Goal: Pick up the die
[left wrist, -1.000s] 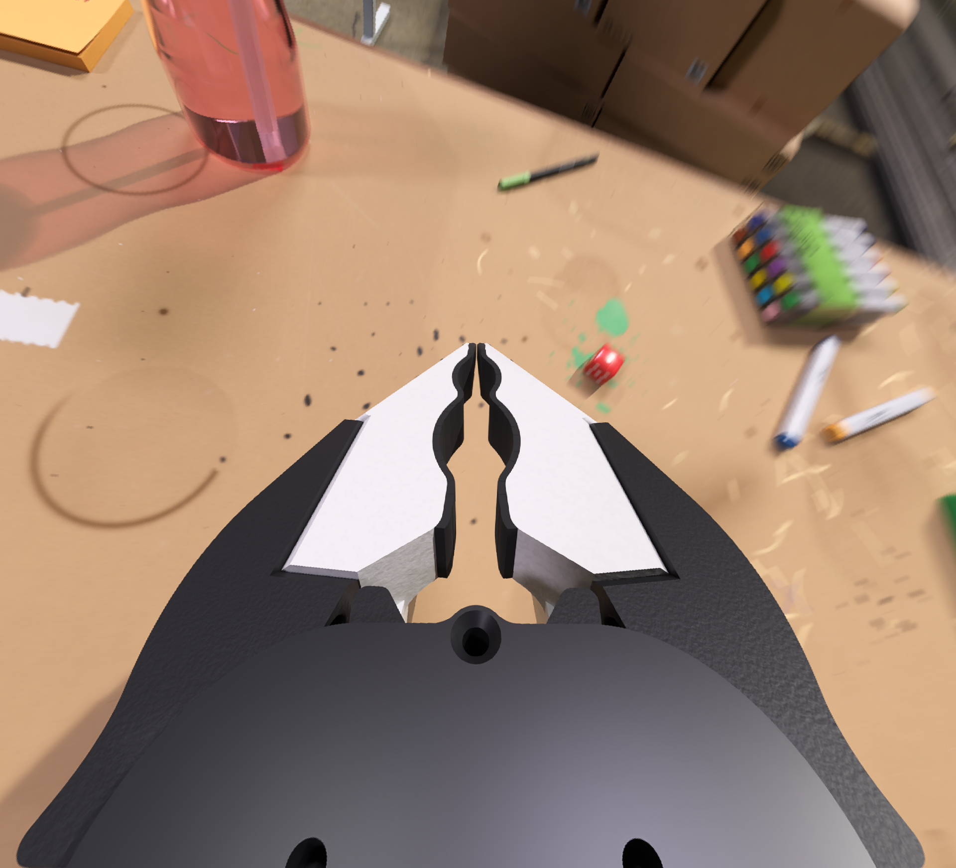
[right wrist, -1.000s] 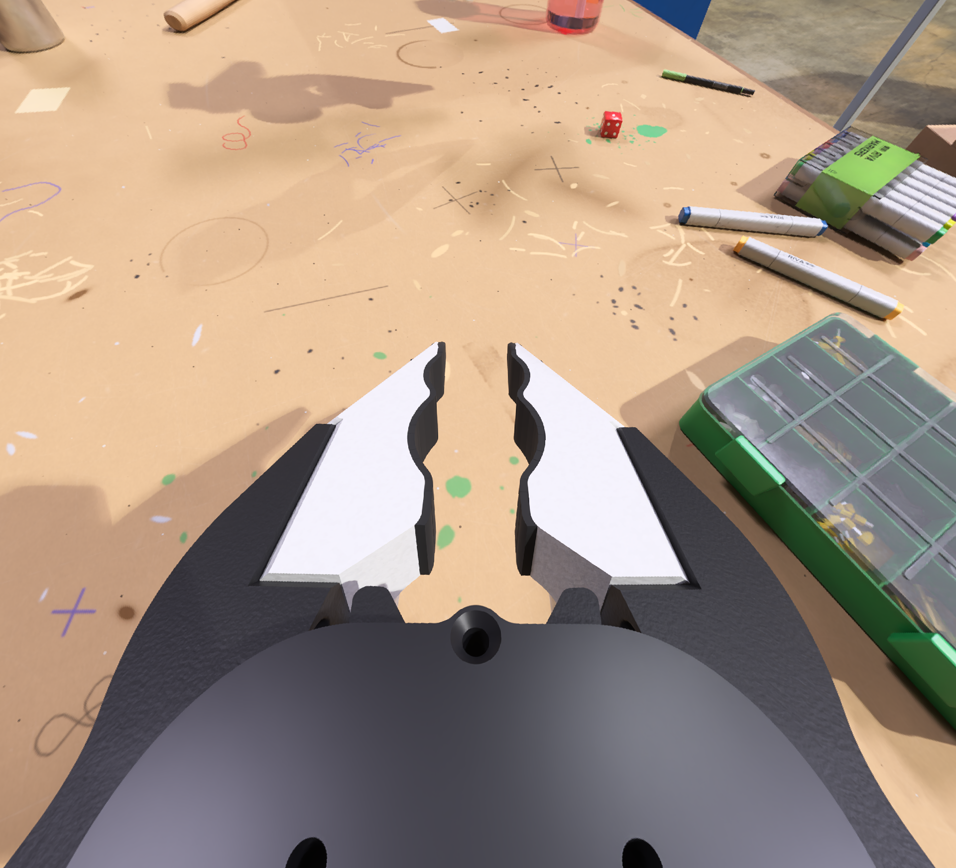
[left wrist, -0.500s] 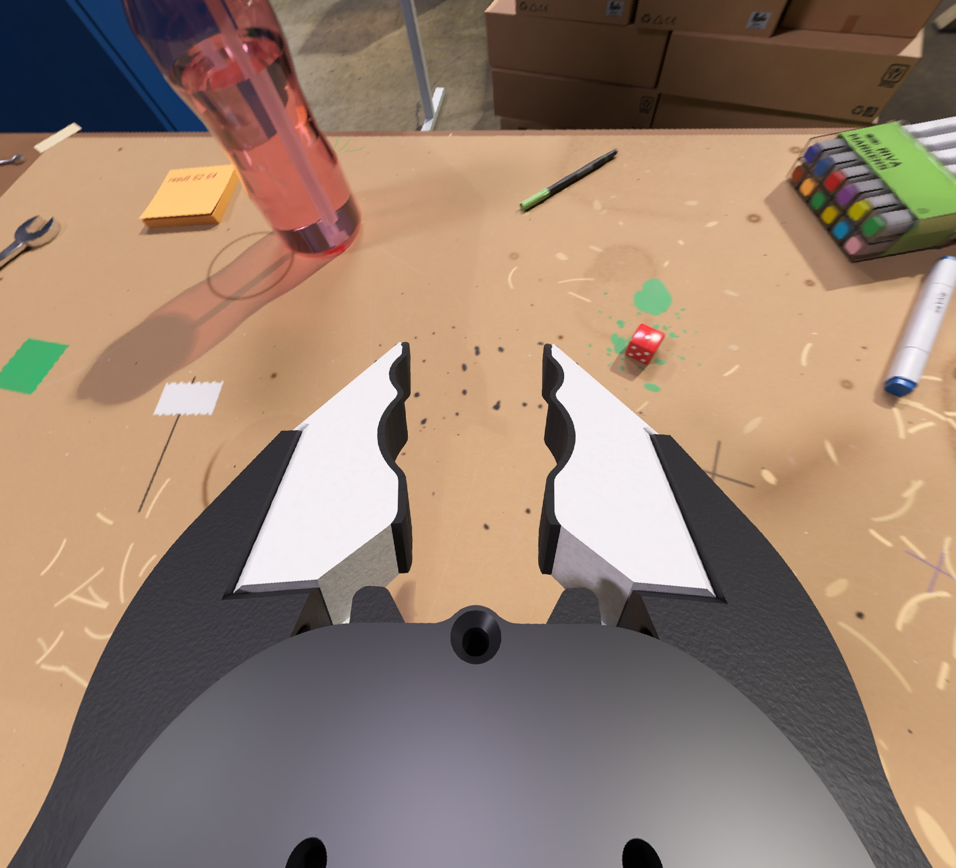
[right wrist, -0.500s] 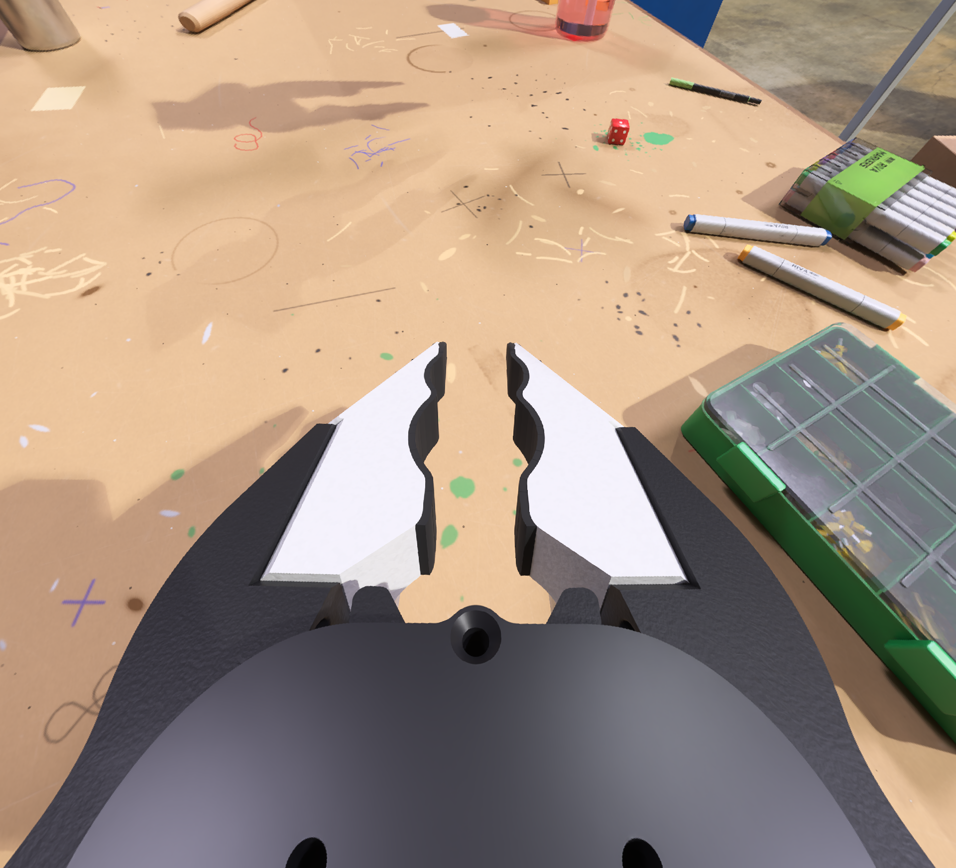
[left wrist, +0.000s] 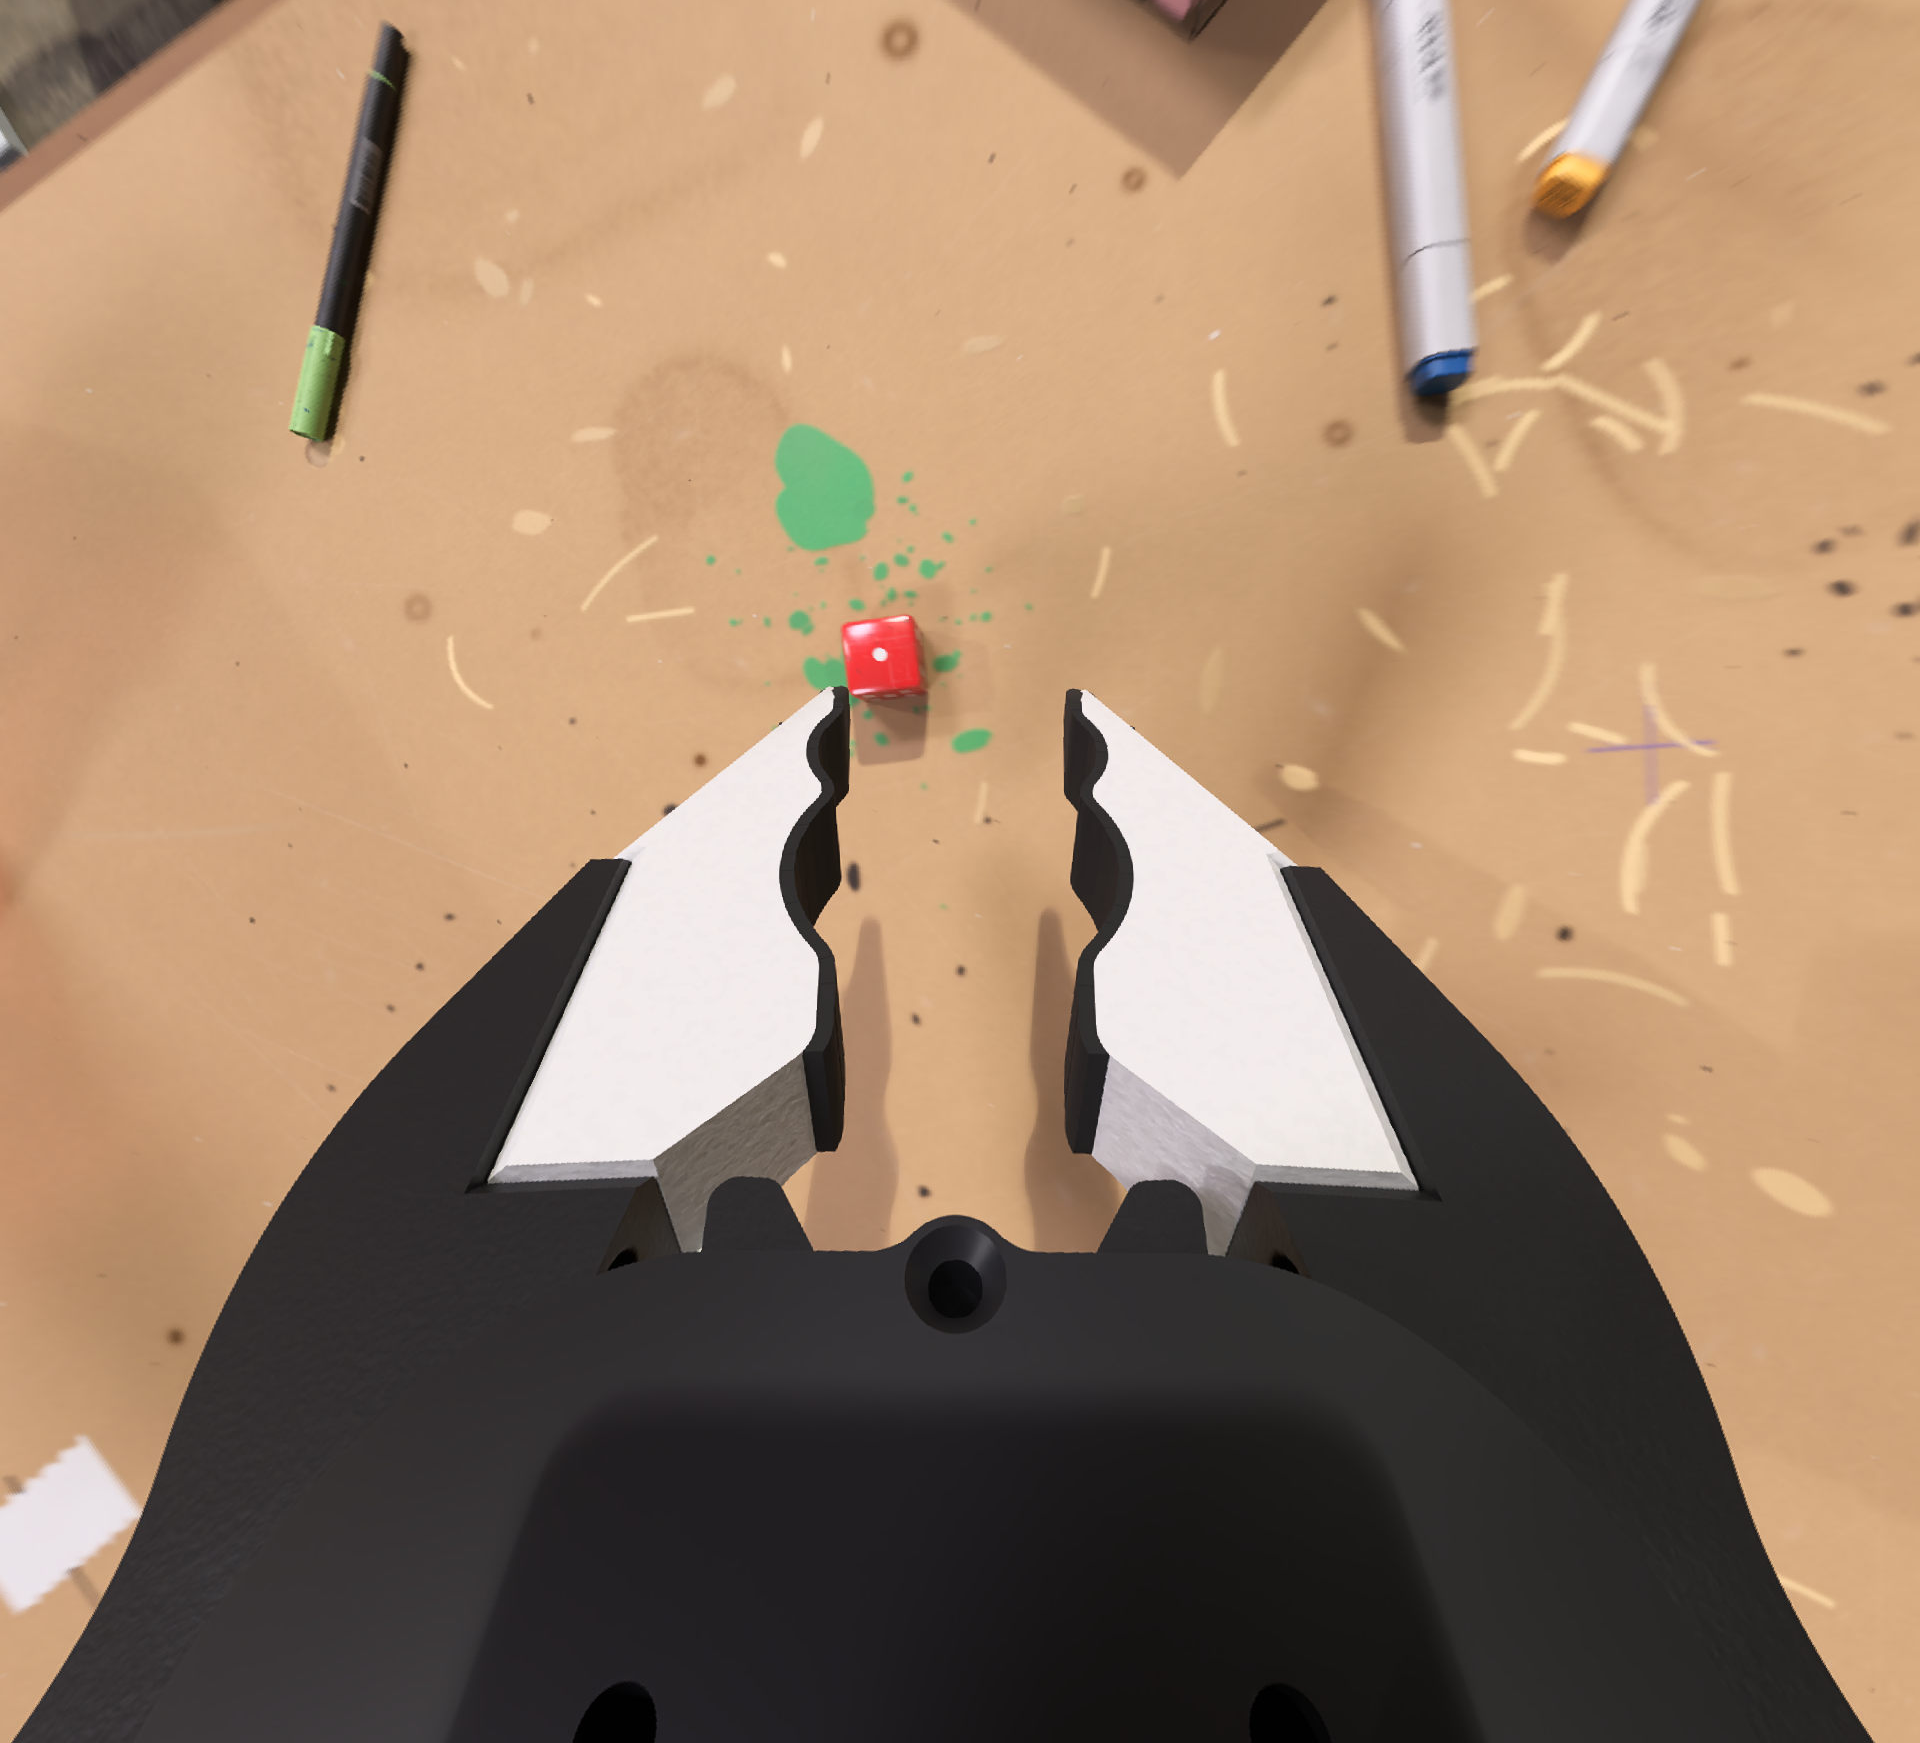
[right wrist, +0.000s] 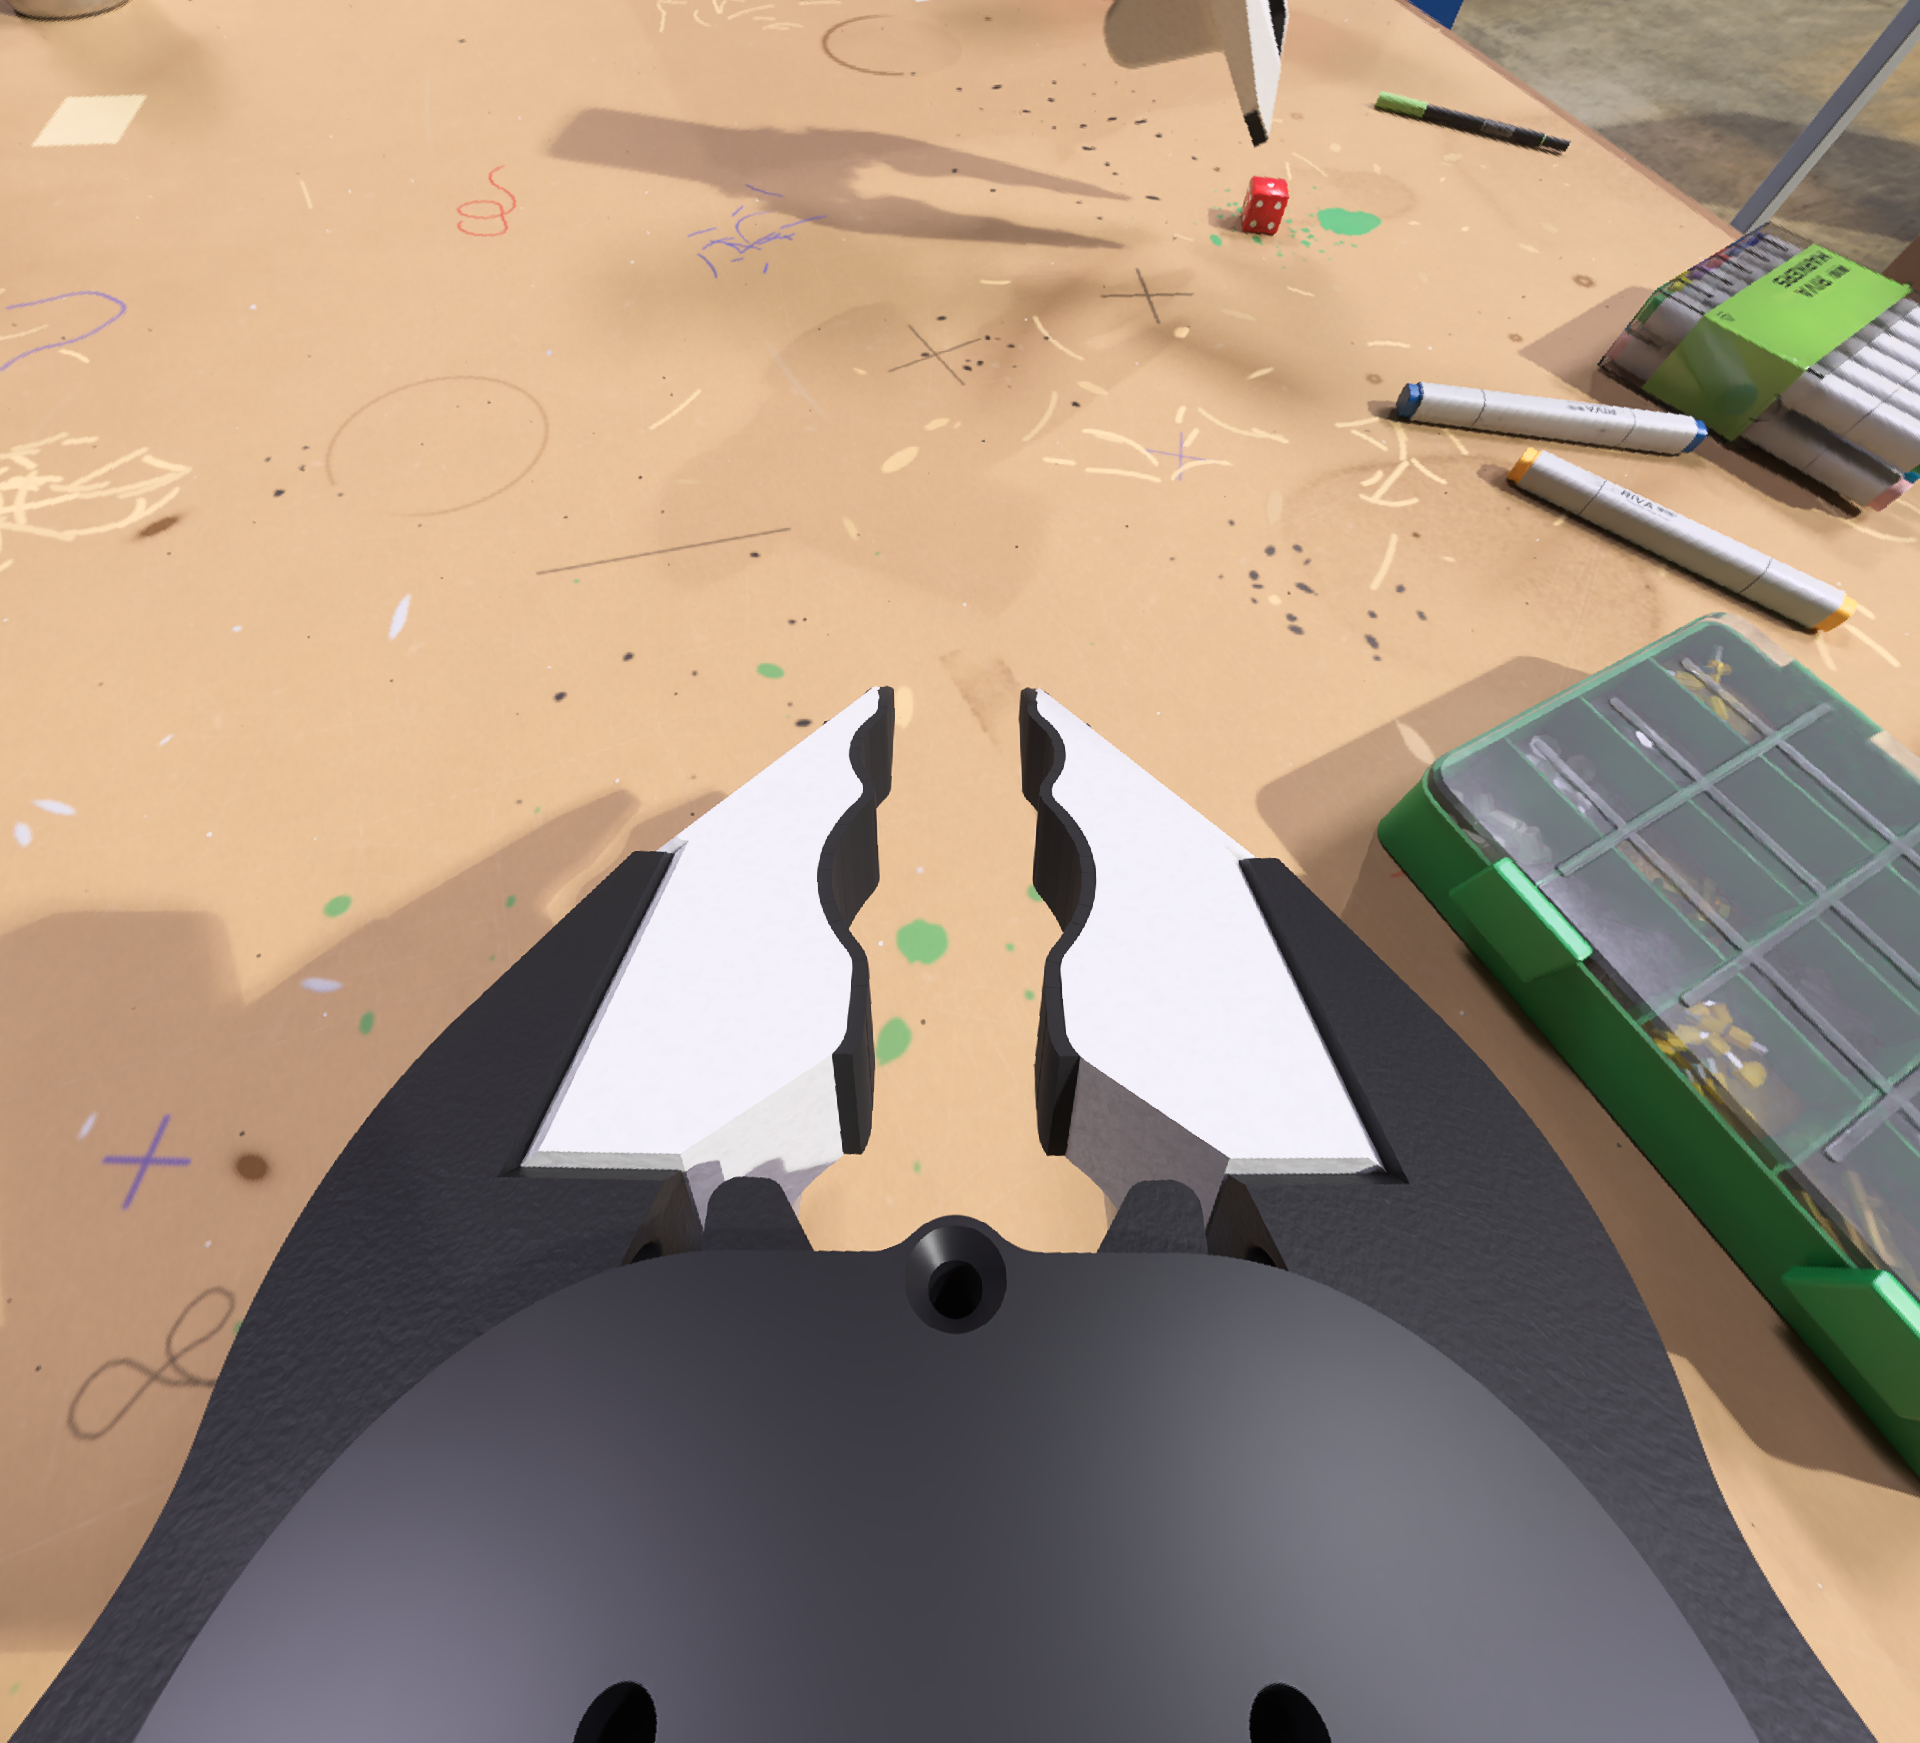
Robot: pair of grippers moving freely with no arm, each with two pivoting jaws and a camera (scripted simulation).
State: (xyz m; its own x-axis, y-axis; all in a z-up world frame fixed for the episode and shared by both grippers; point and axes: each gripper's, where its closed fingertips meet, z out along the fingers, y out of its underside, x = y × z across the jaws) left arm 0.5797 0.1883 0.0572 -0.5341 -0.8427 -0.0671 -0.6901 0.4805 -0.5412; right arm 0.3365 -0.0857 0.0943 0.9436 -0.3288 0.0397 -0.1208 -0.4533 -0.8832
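The red die (left wrist: 881,657) sits on the worktop (left wrist: 1143,550) among green paint spots, just ahead of the left claw (left wrist: 954,698), which is open wide and empty. Small, hard, light and probably slick, it wants squeezing across two flat opposite faces.

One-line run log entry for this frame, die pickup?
phase: approach | left claw: open, above table, tips just short of red die | die: on table, ungrasped | right claw: open, idle, far from die

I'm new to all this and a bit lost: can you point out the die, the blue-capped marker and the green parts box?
die (left wrist: 881,657), left wrist view, on its top face.
blue-capped marker (left wrist: 1421,135), left wrist view, mid barrel.
green parts box (right wrist: 1538,966), right wrist view, on its green side wall.
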